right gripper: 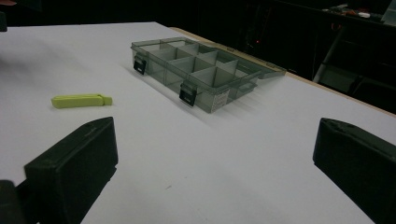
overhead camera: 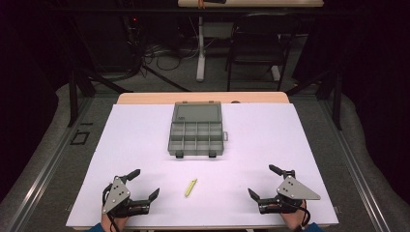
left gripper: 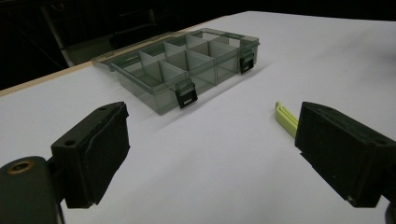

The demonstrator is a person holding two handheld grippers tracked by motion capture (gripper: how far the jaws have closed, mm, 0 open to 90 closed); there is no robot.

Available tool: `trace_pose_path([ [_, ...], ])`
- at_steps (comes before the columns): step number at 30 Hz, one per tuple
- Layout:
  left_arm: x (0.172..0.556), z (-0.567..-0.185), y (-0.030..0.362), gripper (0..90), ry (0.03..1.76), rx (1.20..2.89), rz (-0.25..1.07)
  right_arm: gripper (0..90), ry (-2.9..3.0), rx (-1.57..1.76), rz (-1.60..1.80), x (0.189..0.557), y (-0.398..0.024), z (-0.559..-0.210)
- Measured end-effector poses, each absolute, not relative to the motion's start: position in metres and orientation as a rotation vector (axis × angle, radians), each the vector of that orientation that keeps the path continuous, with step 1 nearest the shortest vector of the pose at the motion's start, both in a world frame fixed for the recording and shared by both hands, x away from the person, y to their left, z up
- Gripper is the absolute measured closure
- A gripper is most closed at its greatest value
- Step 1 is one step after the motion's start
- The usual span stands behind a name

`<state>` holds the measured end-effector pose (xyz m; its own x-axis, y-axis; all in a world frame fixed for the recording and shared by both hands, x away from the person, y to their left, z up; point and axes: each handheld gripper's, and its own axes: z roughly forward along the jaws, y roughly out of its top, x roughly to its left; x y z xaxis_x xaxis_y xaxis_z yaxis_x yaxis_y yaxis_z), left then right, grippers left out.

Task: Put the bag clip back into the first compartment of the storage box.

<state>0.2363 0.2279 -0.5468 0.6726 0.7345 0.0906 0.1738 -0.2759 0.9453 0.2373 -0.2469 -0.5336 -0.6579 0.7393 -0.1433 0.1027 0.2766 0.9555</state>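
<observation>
Near the table's front edge, left gripper [overhead camera: 141, 184] and right gripper [overhead camera: 261, 181] both sit with jaws spread wide, holding nothing, low over the white table [overhead camera: 290, 140]. Between them, a bit nearer the left one, lies the small yellow-green clip [overhead camera: 190, 187], flat, long axis running front-to-back with a slight lean right, so it sits to the left gripper's right and the right gripper's left. Farther back at table centre stands the grey compartment box [overhead camera: 197, 137], lid open and laid back, cells look empty.
</observation>
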Motion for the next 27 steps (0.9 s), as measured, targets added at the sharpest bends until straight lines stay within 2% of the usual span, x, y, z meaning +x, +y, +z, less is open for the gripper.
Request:
trace_pose_path([
  [17,0.241,-0.540,0.224,9.9,0.764,1.825,0.637,0.0,1.989,0.750,1.394,0.239,-0.243,-0.535],
  [27,0.245,-0.535,0.205,9.9,0.781,1.897,0.597,0.0,1.997,0.744,1.392,0.241,-0.241,-0.537],
])
